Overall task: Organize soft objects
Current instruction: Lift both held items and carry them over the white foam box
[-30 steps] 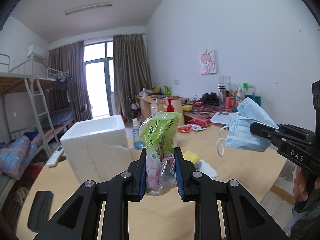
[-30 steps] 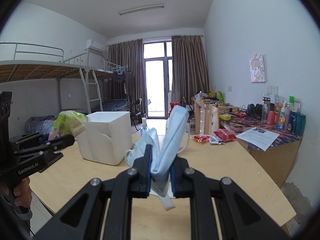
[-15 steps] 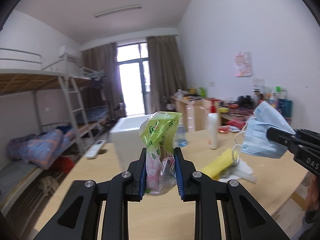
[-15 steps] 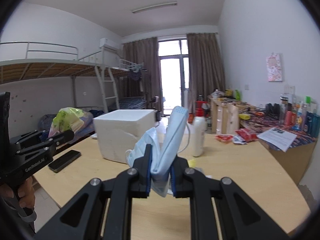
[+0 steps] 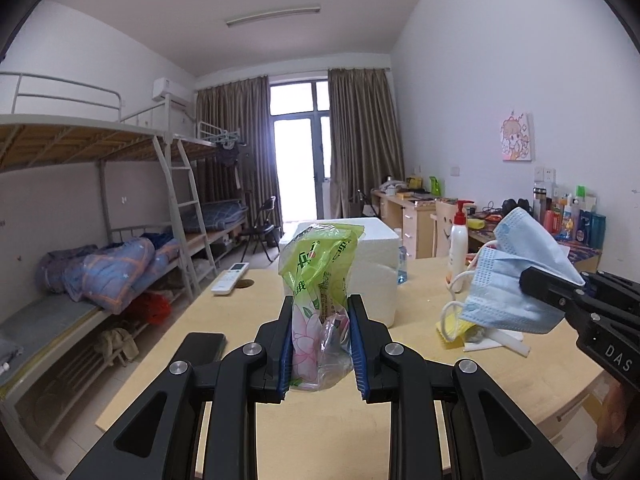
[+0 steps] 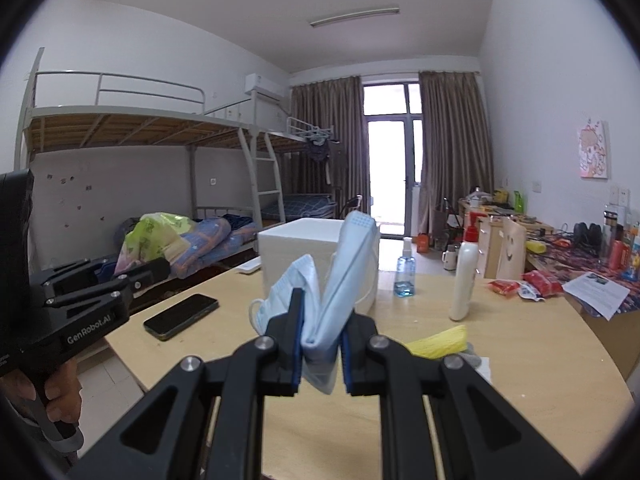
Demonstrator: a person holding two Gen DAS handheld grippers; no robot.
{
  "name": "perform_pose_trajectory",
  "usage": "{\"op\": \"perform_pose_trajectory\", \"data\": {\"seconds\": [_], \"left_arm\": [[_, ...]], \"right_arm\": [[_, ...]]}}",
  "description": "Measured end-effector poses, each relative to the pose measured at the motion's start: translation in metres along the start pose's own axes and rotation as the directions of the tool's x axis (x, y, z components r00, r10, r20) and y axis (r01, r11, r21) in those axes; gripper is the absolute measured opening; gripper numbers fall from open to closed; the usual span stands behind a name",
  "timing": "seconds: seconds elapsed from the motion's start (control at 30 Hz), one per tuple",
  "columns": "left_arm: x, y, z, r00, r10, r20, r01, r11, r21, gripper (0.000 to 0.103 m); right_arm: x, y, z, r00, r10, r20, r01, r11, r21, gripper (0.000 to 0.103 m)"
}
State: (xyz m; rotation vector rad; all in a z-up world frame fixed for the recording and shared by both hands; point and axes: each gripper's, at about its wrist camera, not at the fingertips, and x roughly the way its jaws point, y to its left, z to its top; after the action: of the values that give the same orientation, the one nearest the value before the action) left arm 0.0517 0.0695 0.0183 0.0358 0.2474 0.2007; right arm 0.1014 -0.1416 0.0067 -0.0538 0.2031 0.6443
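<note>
My left gripper is shut on a green plastic tissue pack and holds it above the wooden table. It also shows at the left of the right wrist view. My right gripper is shut on blue face masks, also held above the table; they show at the right of the left wrist view. A white foam box stands on the table behind both held items, open at the top.
On the table lie a black phone, a yellow cloth on white paper, a white pump bottle, a small blue bottle and a remote. Bunk beds stand to the left, a cluttered desk to the right.
Both grippers have swung left with their loads still held, so the view now faces the bunk beds and the foam box sits behind the held items.
</note>
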Motion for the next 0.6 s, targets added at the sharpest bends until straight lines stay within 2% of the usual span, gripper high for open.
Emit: {"op": "perform_pose_trajectory", "data": {"seconds": [0.23, 0.6], "left_arm": [[-0.001, 0.002, 0.003, 1.000, 0.000, 0.001, 0.000, 1.000, -0.018, 0.026], [0.019, 0.005, 0.023, 1.000, 0.013, 0.009, -0.013, 0.999, -0.030, 0.026]], "right_arm": [[0.000, 0.005, 0.005, 1.000, 0.014, 0.002, -0.014, 1.000, -0.019, 0.019], [0.016, -0.004, 0.023, 1.000, 0.007, 0.017, -0.007, 1.000, -0.009, 0.019]]}}
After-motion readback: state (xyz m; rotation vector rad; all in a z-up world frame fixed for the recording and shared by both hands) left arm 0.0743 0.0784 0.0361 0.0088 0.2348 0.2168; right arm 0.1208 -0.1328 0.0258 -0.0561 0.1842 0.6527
